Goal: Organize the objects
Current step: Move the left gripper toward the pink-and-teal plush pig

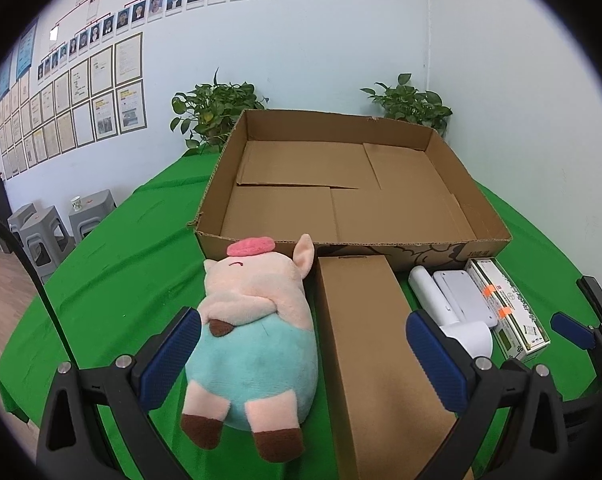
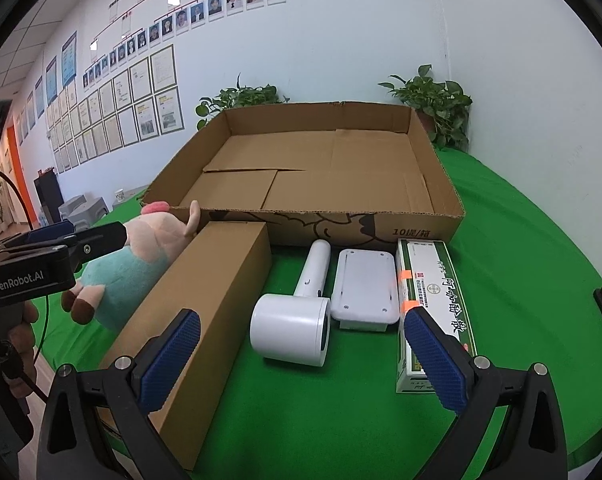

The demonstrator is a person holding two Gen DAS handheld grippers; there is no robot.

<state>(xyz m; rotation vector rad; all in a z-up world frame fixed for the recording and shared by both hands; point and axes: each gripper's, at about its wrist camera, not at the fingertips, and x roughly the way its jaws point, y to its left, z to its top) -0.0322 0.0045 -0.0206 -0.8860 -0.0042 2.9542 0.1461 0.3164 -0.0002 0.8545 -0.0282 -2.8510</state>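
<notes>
- Left wrist view: the plush pig (image 1: pixel 253 340) lies on its back on the green worktop (image 1: pixel 113 272), head toward the big open cardboard tray (image 1: pixel 221 184), its feet toward me.
- My left tool (image 1: pixel 303 354) hangs over it with both blue pads spread wide, gripping nothing; the pig's body and the near end of the long brown box (image 1: pixel 373 344) lie between the pads in this view.
- The long brown box lies flat just beside the pig, on its right, with its far end near the tray's front wall.
- Right wrist view: my right tool (image 2: pixel 301 354) is also spread wide and holds nothing; the white hair dryer (image 2: pixel 297 316) sits in front of it, barrel toward me and handle pointing to the tray.
- Right of the dryer lies a flat white device (image 2: pixel 363 284), then a green-and-white carton (image 2: pixel 433 292) with orange tape bands, touching or nearly so.
- All five things lie in a row along the tray's front wall, on the worktop, none of them inside the tray.
- Two potted plants (image 2: pixel 437 104) stand behind the tray against the white wall.
- Grey stools (image 1: pixel 41 236) stand on the floor to the left.
</notes>
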